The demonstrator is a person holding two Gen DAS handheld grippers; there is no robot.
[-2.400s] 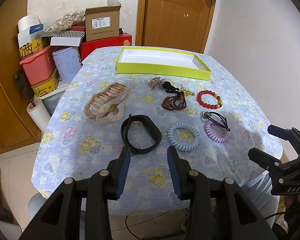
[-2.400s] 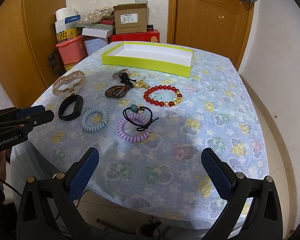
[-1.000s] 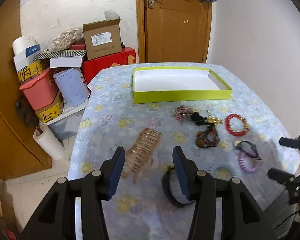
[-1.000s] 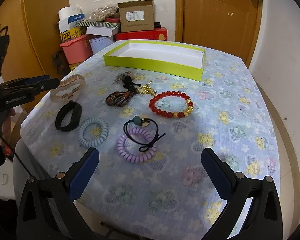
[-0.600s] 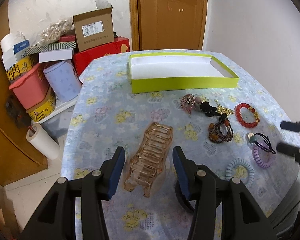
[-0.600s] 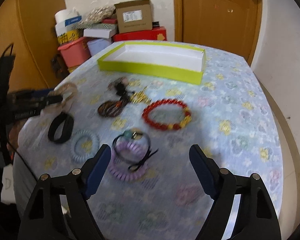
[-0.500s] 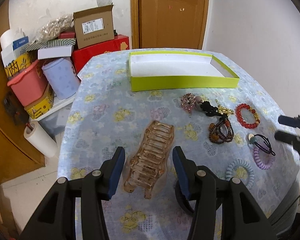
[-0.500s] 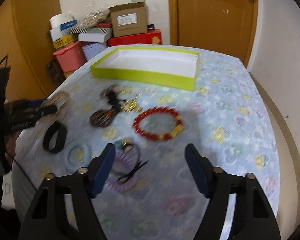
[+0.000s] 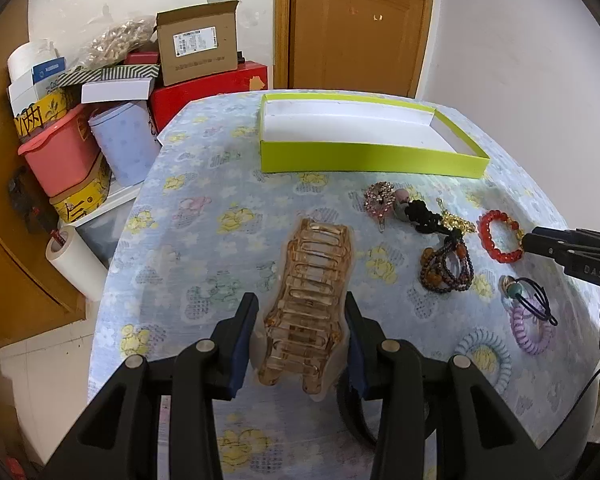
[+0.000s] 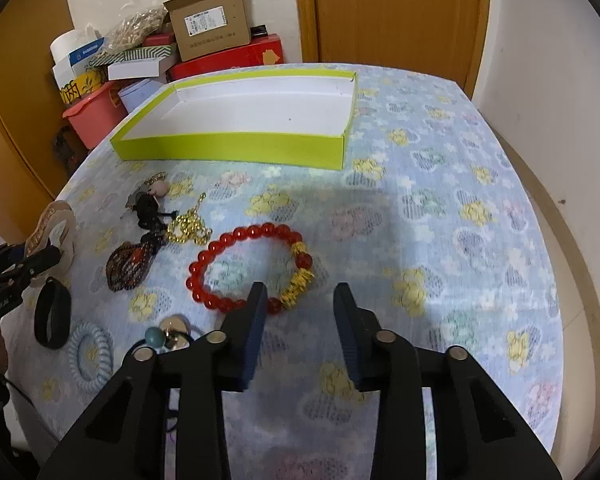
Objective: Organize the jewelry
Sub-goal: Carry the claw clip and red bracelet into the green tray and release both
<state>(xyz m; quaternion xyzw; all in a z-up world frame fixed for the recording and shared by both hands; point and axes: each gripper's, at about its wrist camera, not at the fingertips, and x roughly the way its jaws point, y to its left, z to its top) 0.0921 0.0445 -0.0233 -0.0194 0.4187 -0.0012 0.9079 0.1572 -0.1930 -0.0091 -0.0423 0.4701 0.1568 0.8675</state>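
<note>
A large amber hair claw (image 9: 310,304) lies on the flowered tablecloth, its near end between the open fingers of my left gripper (image 9: 300,336), which stand either side of it. My right gripper (image 10: 298,328) is open just in front of a red bead bracelet (image 10: 252,266) with gold beads; the bracelet also shows in the left wrist view (image 9: 499,236). The empty lime-green tray (image 9: 372,156) sits at the far side, also seen in the right wrist view (image 10: 228,146).
Also on the table: a dark bead bracelet (image 9: 446,268), a gold chain (image 10: 188,228), a black cord piece (image 9: 422,214), a pink brooch (image 9: 378,196), purple (image 9: 530,330) and blue (image 10: 90,354) coil ties, a black band (image 10: 52,316). Boxes and bins (image 9: 60,152) stand left of the table.
My left gripper has swung left from the black band and closed in on the hair claw. My right gripper has moved forward to the red bracelet and its fingers have narrowed.
</note>
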